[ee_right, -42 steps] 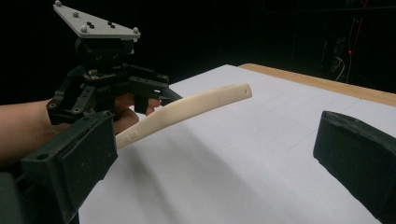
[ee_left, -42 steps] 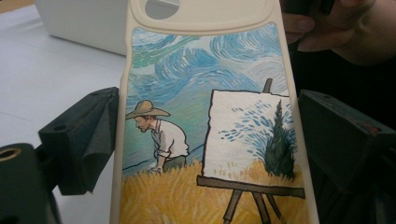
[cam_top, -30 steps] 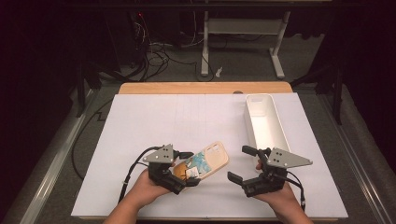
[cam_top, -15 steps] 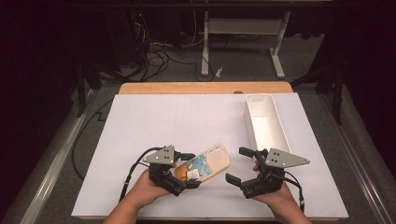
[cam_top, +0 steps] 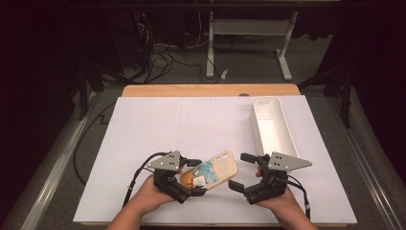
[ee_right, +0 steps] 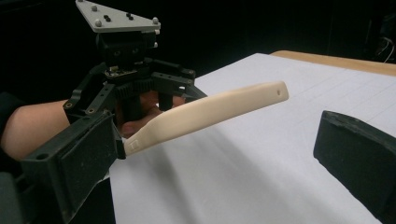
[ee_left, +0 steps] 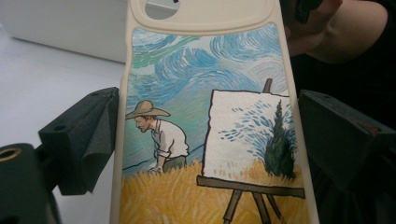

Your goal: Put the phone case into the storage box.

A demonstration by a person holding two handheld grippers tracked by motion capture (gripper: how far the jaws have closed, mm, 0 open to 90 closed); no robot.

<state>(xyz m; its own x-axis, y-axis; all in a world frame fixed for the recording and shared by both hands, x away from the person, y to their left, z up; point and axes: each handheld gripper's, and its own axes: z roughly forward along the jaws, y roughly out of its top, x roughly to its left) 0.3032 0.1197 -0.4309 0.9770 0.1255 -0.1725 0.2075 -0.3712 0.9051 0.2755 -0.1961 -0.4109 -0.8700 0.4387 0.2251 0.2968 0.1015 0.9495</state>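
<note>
Holding a phone case by its lower end, the left gripper sits at the lower middle of the high view, just left of centre, with the case sticking out up and to the right, lifted off the white table. In the left gripper view the case runs up the middle of the frame between the two black jaws, its cream rim and the painted picture of a man in a straw hat beside an easel facing the camera; the jaws stand at either edge of the case and seem to clamp it, though the contact itself is hard to make out.

Over at the lower right of the high view, the right gripper sits just beside the free end of the case, apart from it, its jaws spread wide with nothing between them. In the right gripper view the case shows edge-on as a cream bar slanting across the middle of the frame, with the left gripper at the upper left behind it.

A long white tray lies on the table at the right of the high view, above the right gripper.
</note>
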